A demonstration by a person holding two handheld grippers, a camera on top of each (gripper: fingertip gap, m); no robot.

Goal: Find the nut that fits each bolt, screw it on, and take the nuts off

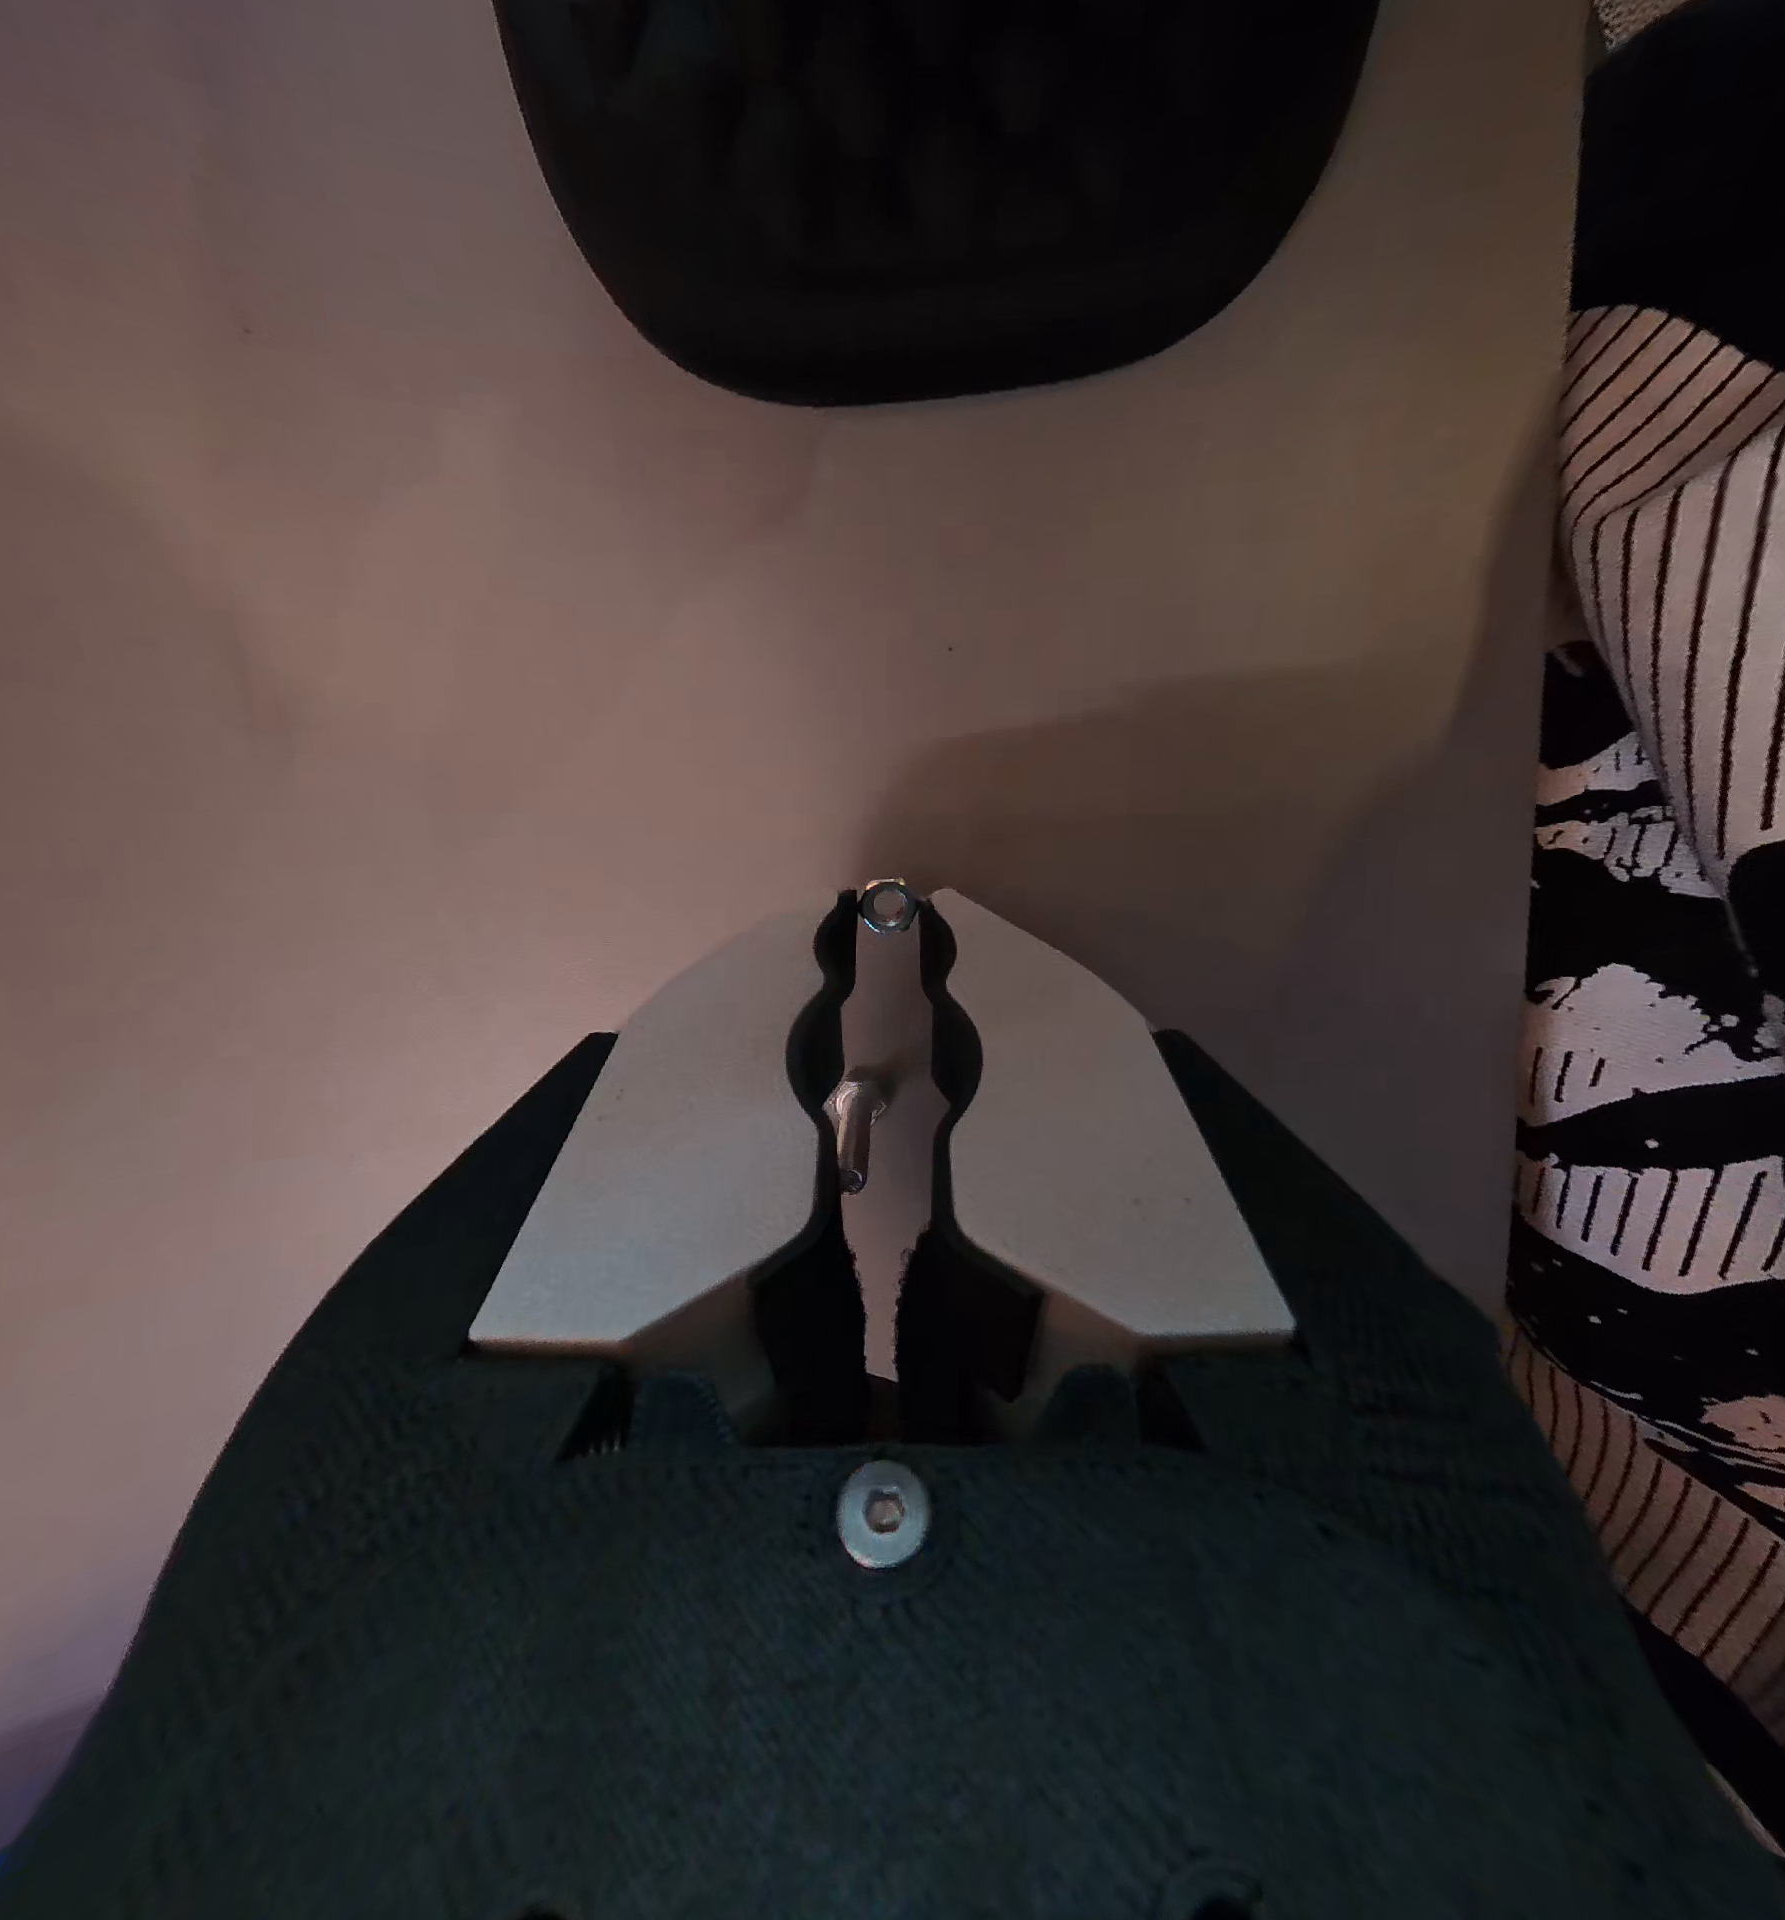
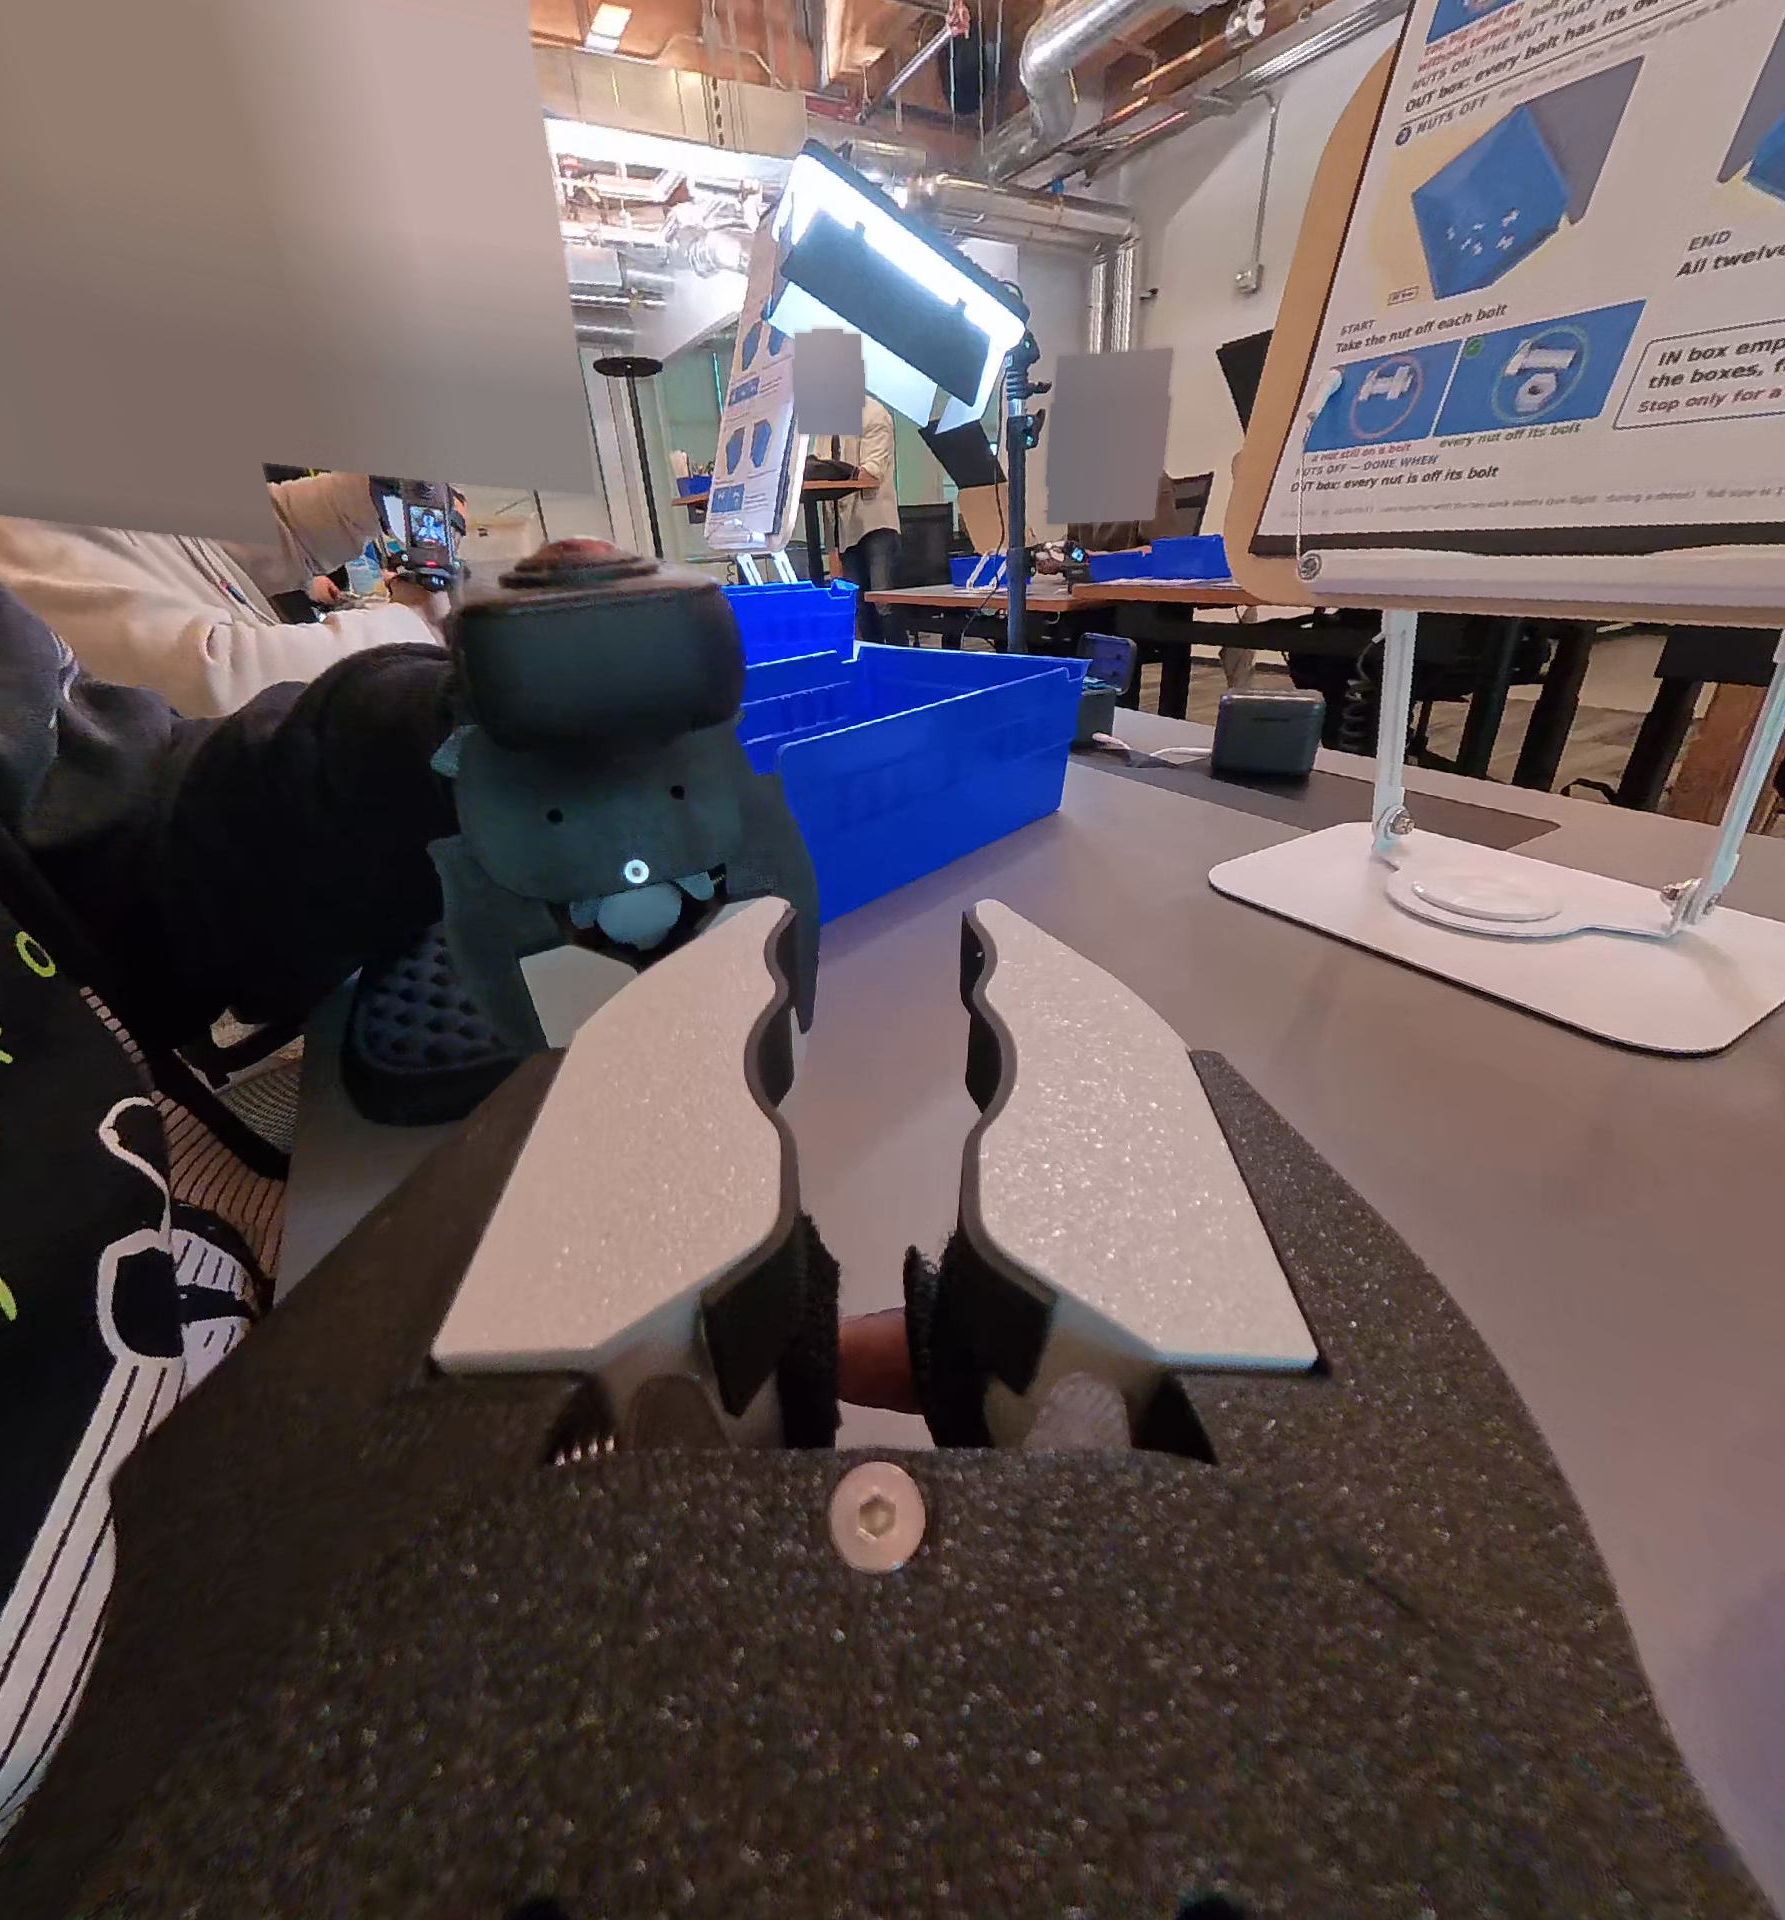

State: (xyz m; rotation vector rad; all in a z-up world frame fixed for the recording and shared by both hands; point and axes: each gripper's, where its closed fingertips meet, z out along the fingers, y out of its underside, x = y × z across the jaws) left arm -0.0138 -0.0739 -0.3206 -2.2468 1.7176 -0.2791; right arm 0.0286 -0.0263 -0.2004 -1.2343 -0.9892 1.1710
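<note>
In the left wrist view my left gripper (image 1: 888, 902) is shut on a small silver hex nut (image 1: 886, 906), pinched at the very fingertips with its hole facing the camera. A small silver bolt (image 1: 855, 1132) shows in the narrow gap farther back between the fingers. I cannot tell whether it lies on the table below or rests against the left finger. In the right wrist view my right gripper (image 2: 877, 920) is open and empty above the grey table (image 2: 1283, 1195). The left gripper's dark body (image 2: 597, 831) shows to its left, held by a black-gloved hand (image 2: 275, 810).
Blue bins (image 2: 919, 769) stand on the table beyond the grippers. A white stand with an instruction sheet (image 2: 1511, 935) is at the right. A large black rounded object (image 1: 929, 208) is ahead of the left gripper. A person's patterned clothing (image 1: 1698, 935) is at its right. One gripper's finger ends stand about 12 cm off the other's.
</note>
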